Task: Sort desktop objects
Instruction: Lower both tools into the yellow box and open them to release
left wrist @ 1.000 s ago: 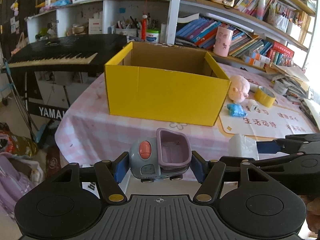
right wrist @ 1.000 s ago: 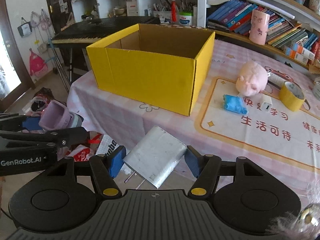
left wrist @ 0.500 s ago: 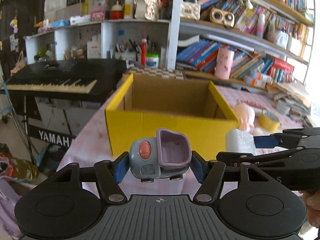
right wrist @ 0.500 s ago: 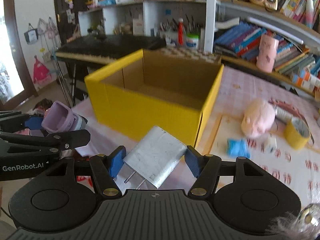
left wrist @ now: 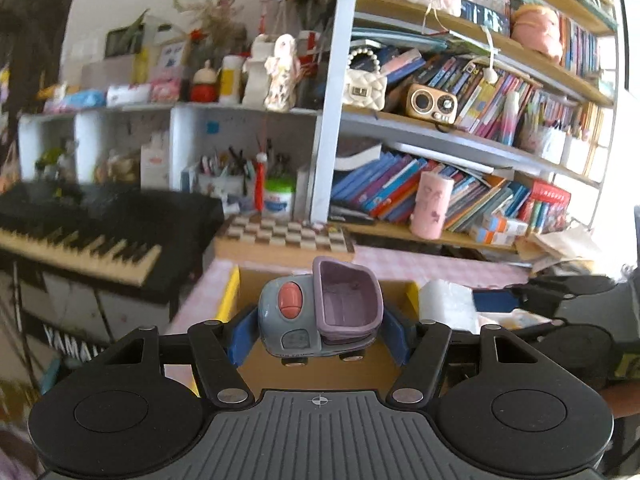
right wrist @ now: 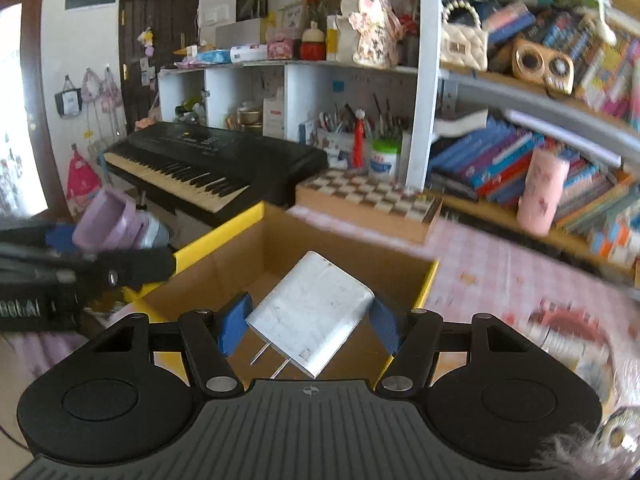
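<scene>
Standing by the table, I see both grippers up over the yellow box (right wrist: 430, 280), each with something pinched between its blue pads. The left gripper (left wrist: 319, 336) clamps a toy truck (left wrist: 320, 316) across its sides: grey cab with an orange-pink button, purple tub open to the top, wheels hanging free underneath. The right gripper (right wrist: 308, 330) pinches a white charger (right wrist: 310, 314), tilted, its two metal prongs pointing down and back toward the gripper body. Neither thing touches the box; both hang in the air above its open brown inside, the charger over the middle of it, the truck over the near wall as the left view has it. The two grippers sit side by side, close: from the right view the truck shows at the left edge, and from the left view the charger shows as a pale block just right of the truck.

Behind the box lies a chessboard (right wrist: 370, 194), then a black keyboard (right wrist: 208, 160) to the left and shelves (left wrist: 460, 136) crammed with books. A pink checked cloth (right wrist: 500, 264) covers the table (the far right of it is too blurred to read)
</scene>
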The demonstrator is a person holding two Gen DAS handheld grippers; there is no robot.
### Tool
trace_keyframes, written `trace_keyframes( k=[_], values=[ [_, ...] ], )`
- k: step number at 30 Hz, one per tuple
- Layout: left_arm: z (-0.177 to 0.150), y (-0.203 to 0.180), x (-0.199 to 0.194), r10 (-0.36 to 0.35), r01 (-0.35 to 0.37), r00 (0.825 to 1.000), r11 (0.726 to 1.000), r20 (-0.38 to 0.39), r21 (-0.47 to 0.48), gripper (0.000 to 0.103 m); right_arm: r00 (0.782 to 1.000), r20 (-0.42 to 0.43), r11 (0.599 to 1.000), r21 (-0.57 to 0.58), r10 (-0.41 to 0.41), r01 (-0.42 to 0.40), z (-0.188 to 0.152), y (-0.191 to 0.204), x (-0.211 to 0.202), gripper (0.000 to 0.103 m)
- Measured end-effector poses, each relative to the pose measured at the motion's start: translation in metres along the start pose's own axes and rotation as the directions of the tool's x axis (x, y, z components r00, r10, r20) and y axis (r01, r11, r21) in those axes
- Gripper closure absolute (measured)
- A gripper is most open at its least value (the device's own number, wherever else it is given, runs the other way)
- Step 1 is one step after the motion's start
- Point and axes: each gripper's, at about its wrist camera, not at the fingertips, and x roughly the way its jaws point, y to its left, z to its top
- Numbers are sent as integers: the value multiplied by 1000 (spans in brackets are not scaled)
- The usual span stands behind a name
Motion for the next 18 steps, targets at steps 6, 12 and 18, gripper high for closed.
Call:
trace_keyframes(
  k=[6, 12, 18],
  values=[
    [20, 4, 71, 4, 4, 996, 996, -89, 86, 38, 998, -56, 992, -127, -20, 13, 16, -20, 52, 41],
    [20, -2, 142, 64, -5, 971, 967, -228, 253, 38, 979, -205, 959, -279, -14, -45, 17, -24, 112, 41],
    [8, -5, 190, 107, 30, 926, 935, -361, 353, 38, 938, -345, 854, -484, 13, -190, 14, -8, 160, 41]
  ],
)
